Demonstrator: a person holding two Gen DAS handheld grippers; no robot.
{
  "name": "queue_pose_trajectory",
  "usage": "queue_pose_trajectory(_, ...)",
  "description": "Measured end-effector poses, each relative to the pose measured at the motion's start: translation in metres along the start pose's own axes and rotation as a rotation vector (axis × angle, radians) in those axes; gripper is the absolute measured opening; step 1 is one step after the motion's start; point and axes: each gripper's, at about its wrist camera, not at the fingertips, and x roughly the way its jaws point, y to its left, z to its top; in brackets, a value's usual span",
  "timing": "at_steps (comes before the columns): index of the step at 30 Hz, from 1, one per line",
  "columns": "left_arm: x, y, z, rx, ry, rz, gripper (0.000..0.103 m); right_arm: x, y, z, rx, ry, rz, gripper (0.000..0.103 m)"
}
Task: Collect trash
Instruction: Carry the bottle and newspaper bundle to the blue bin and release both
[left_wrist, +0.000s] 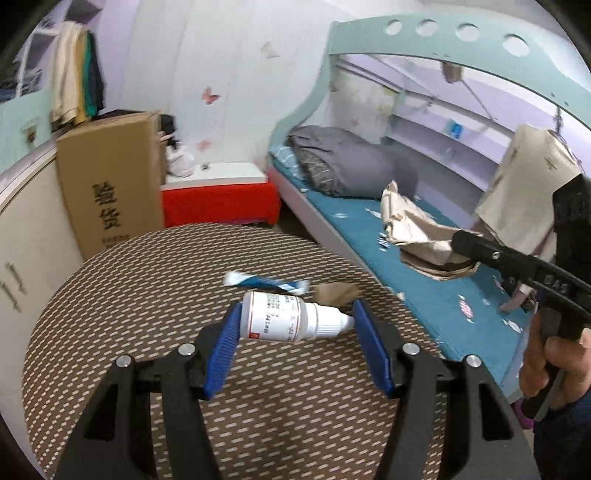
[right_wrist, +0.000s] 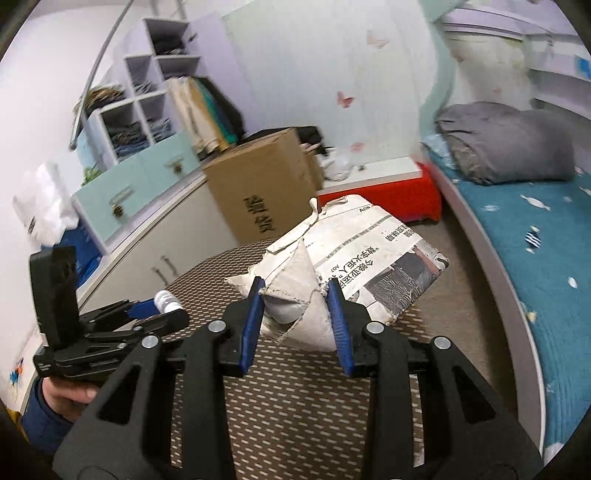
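Observation:
My left gripper (left_wrist: 297, 314) is shut on a small white plastic bottle (left_wrist: 280, 321), held lengthwise between the blue pads above the round woven table (left_wrist: 147, 295). A blue-and-white wrapper (left_wrist: 266, 282) and a brown paper scrap (left_wrist: 336, 293) lie on the table just beyond it. My right gripper (right_wrist: 296, 291) is shut on a crumpled wad of newspaper (right_wrist: 369, 251), lifted over the table. In the left wrist view that newspaper (left_wrist: 417, 236) hangs at the right over the bed, with a hand (left_wrist: 554, 362) on the right tool's grip. In the right wrist view the left gripper (right_wrist: 155, 310) and its bottle (right_wrist: 166, 299) show at the left.
A tall cardboard box (left_wrist: 110, 177) stands beyond the table beside a white cabinet (left_wrist: 22, 258). A red bench (left_wrist: 218, 203) with a white top sits at the back. At the right a bed with a blue sheet (right_wrist: 535, 236) holds a folded grey blanket (left_wrist: 343, 162).

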Motion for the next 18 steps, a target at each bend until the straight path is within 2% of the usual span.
queue_pose_trajectory(9,0.053,-0.076,0.009,0.085,0.057,-0.104,0.060,-0.025,-0.101,-0.030,0.171,0.002,-0.136,0.034)
queue_pose_trajectory(13,0.075,-0.098,0.008,0.118,0.091,-0.133,0.060,-0.011,-0.151,-0.058,0.285,0.055,-0.173,0.034)
queue_pose_trajectory(18,0.098,-0.119,0.005,0.146,0.128,-0.153,0.060,0.032,-0.210,-0.105,0.460,0.162,-0.193,0.034)
